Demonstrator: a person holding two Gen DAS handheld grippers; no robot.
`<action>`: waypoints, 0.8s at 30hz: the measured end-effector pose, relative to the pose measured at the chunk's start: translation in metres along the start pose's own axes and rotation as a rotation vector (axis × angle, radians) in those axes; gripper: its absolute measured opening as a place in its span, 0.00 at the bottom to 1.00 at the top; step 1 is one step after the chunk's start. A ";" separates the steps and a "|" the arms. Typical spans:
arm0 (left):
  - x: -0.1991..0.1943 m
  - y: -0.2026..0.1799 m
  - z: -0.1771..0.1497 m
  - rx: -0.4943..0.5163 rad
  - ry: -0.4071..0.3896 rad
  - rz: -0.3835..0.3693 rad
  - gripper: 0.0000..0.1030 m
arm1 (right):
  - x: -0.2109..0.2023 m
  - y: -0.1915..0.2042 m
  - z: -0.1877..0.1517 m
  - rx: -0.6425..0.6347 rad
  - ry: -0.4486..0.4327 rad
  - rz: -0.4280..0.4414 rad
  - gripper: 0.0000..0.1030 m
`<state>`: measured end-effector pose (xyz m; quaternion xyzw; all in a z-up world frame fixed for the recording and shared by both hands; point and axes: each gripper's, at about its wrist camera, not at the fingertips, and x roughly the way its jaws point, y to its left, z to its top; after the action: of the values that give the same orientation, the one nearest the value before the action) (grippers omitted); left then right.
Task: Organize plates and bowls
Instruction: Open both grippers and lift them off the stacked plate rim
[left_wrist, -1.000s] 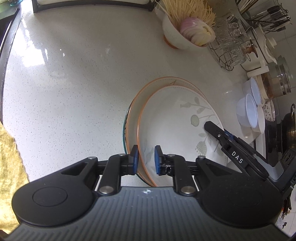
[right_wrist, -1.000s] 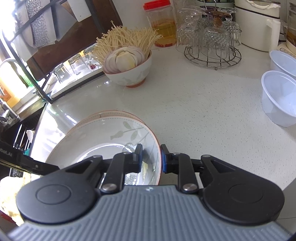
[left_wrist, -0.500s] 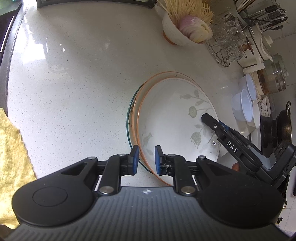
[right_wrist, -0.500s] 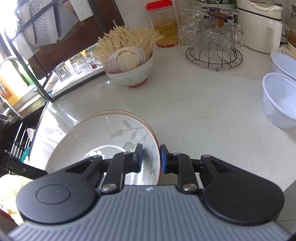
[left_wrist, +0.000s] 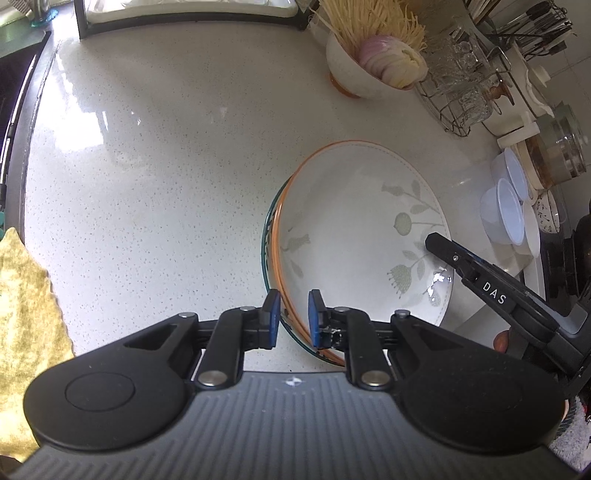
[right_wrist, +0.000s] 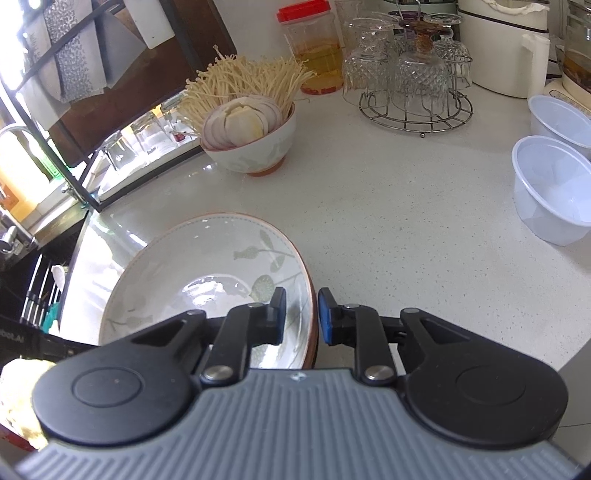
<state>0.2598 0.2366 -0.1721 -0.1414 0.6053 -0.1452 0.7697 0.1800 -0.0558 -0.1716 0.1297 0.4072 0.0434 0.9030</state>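
A stack of shallow white plates with leaf patterns and orange rims (left_wrist: 354, 229) sits on the speckled white counter; a dark green rim shows under the stack at its left. My left gripper (left_wrist: 293, 317) straddles the near rim of the stack, its blue pads close around the rims. My right gripper (right_wrist: 302, 314) straddles the opposite rim of the same stack (right_wrist: 207, 280), pads narrowly around it. The right gripper's finger also shows in the left wrist view (left_wrist: 480, 280).
A white bowl of enoki mushrooms and sliced onion (right_wrist: 251, 129) stands behind. A wire rack of glasses (right_wrist: 413, 81), two clear plastic containers (right_wrist: 550, 188), a jar with a red lid (right_wrist: 314, 51), a yellow cloth (left_wrist: 26, 314) at left, and a dark rack are nearby.
The top plate has slid over the lower ones and now sits nearly centred on the stack. Both grippers stay at the rims.
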 end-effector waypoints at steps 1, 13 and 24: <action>-0.004 -0.001 -0.001 0.008 -0.015 0.005 0.18 | -0.002 0.000 0.000 0.001 -0.004 -0.001 0.22; -0.061 -0.032 -0.018 0.122 -0.214 0.043 0.18 | -0.063 0.014 0.011 -0.020 -0.097 0.013 0.22; -0.116 -0.065 -0.064 0.182 -0.343 0.033 0.18 | -0.141 0.031 -0.001 -0.046 -0.190 0.053 0.22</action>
<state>0.1679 0.2201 -0.0576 -0.0838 0.4519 -0.1605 0.8735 0.0865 -0.0520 -0.0616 0.1232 0.3153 0.0641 0.9388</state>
